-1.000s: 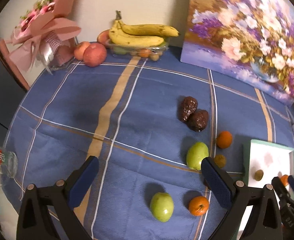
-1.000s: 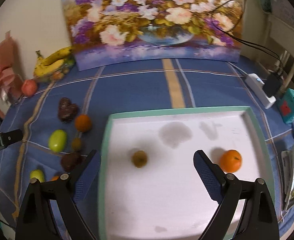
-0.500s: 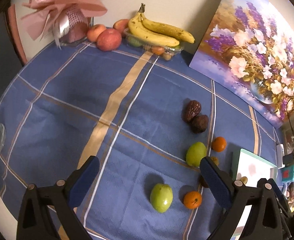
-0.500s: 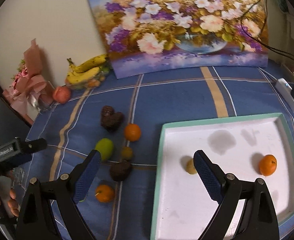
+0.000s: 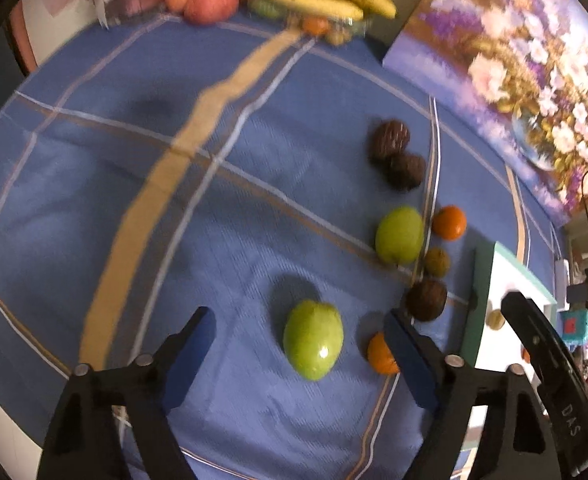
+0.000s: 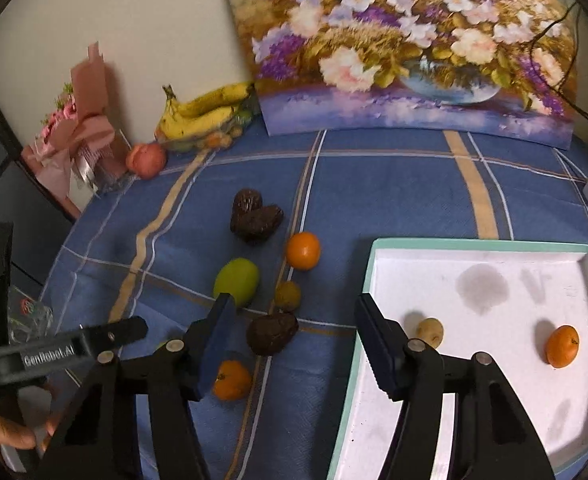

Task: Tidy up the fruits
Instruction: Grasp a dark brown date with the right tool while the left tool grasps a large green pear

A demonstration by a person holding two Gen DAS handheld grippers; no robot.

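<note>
Both tongs, left (image 5: 298, 340) and right (image 6: 294, 316), are held spread and empty above the blue-clothed surface (image 5: 213, 208). A white tray (image 6: 494, 360) is seen carrying one orange (image 6: 562, 346); a green fruit (image 5: 313, 345) is framed between the left tongs, a dark fruit (image 6: 271, 333) between the right.

Both wrist views overlook shared tablecloth (image 5: 253, 208) fruits.
</note>
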